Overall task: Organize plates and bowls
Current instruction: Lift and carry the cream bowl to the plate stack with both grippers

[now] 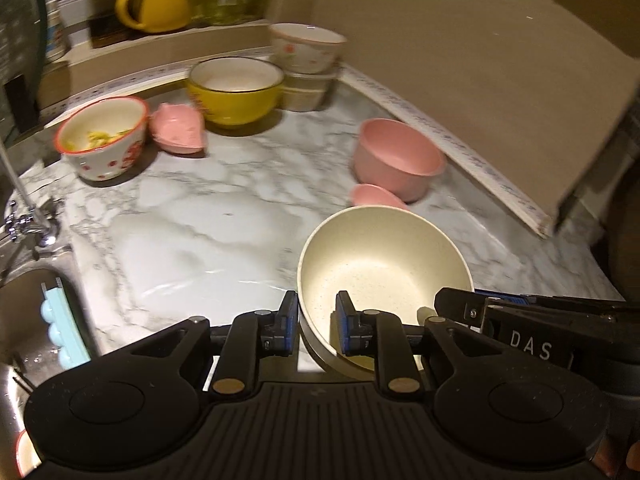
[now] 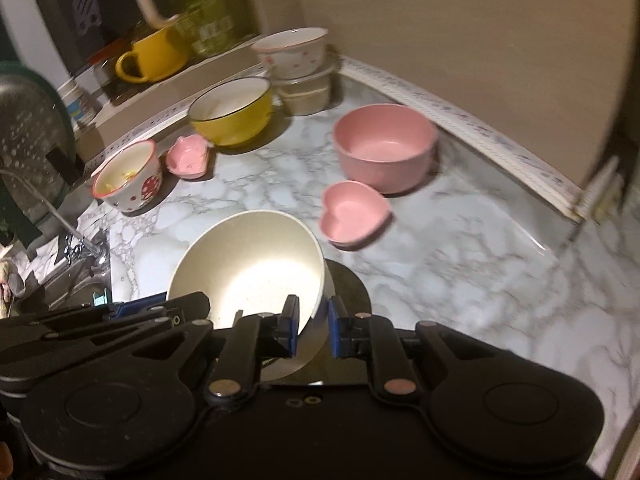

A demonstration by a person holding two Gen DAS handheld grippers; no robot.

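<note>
Both grippers are on the cream bowl [image 1: 380,264] at once: the left gripper [image 1: 317,322] has its jaws clamped over the near rim, one blue pad outside the wall and one inside, and the right gripper [image 2: 313,326] pinches the rim on the bowl's other side in the same way. In the right wrist view the bowl sits tilted, its mouth tipped toward the camera, and a dark shadow shows on the marble surface [image 2: 460,264] under it, so it looks clear of the surface. Just beyond the bowl lies a pink heart-shaped dish [image 2: 354,216], and behind that, touching or nearly so, stands a round pink bowl [image 2: 384,148] close to the wall trim. Further back, a yellow bowl [image 1: 236,92] with a dark rim sits beside a stack of pale containers topped by a white bowl with red spots [image 1: 308,48]. To the left, a small pink dish [image 1: 178,128] rests just beside a red-rimmed mushroom bowl [image 1: 102,138] with something yellow inside. A yellow mug [image 1: 156,4] stands on the ledge behind. The sink [image 1: 24,320] and tap [image 1: 28,220] sit at the left edge.
</note>
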